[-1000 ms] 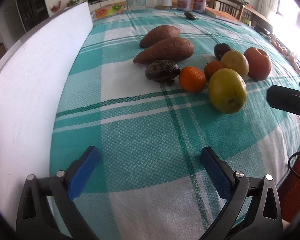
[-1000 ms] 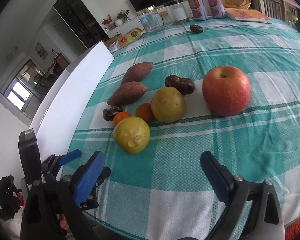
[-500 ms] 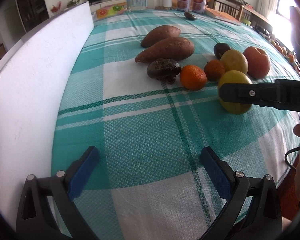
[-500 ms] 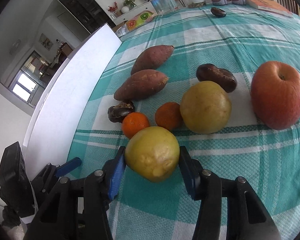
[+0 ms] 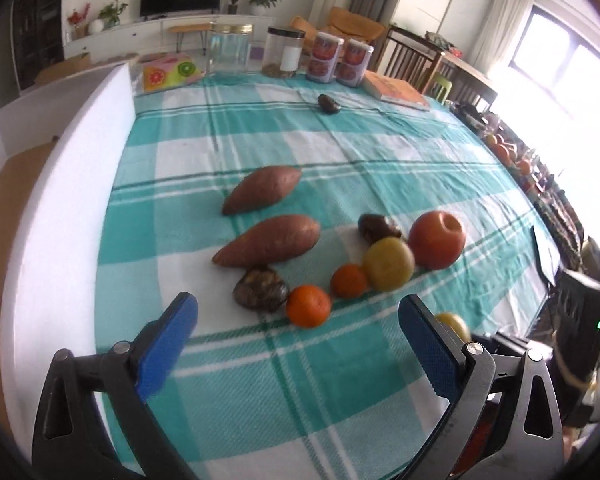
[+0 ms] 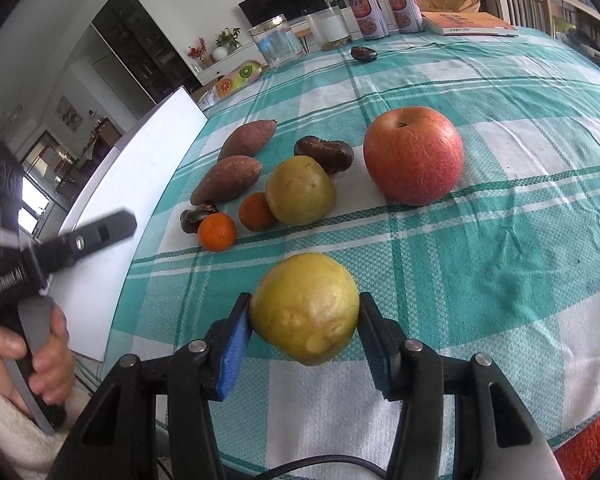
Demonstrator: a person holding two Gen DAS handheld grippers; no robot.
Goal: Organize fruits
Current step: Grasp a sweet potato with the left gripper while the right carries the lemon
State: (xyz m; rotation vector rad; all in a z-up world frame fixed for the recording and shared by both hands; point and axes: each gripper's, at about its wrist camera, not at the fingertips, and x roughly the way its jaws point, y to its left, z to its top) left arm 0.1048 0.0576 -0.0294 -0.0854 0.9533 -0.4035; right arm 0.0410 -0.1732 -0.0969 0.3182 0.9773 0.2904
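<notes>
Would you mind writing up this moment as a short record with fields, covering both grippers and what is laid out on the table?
right gripper: shut on the yellow fruit, held above the tablecloth
left gripper: open, holding nothing
on the cloth: red apple, second yellow fruit, two oranges, two sweet potatoes
far edge: two jars, two cans, a book

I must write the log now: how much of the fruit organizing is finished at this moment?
Nothing looks sorted yet. In hand: the right tool is shut on the yellow fruit. The left tool is open and holds nothing. Left on the tablecloth: the apple, another yellow fruit and two small oranges.
</notes>
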